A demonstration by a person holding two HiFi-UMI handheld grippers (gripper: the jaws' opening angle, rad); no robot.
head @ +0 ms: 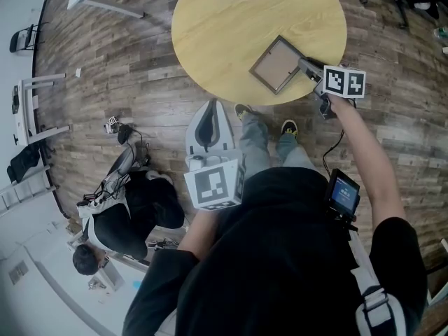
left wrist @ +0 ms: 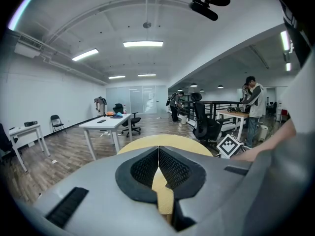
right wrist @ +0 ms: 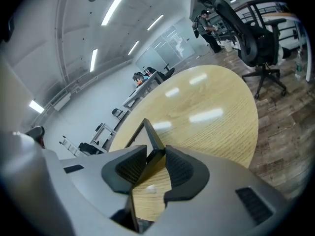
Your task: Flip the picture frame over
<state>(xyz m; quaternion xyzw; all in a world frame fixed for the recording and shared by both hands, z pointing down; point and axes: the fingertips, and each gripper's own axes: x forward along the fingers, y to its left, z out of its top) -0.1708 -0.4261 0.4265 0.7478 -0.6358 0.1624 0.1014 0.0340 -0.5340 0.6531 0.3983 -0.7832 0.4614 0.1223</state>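
Head view showed the frame [head: 278, 64] on the table [head: 224, 19], one corner at the tips of the right tongs [head: 308, 68]; the left tongs [head: 212, 110] hung well apart from it, short of the table. Left gripper view showed those jaws together and empty. Right gripper view showed jaws partly apart astride the frame's edge, seemingly not clamping. The step looked like taking or freeing that edge. Which face lay up was unclear, so the next move called for a check, then a firm pinch.
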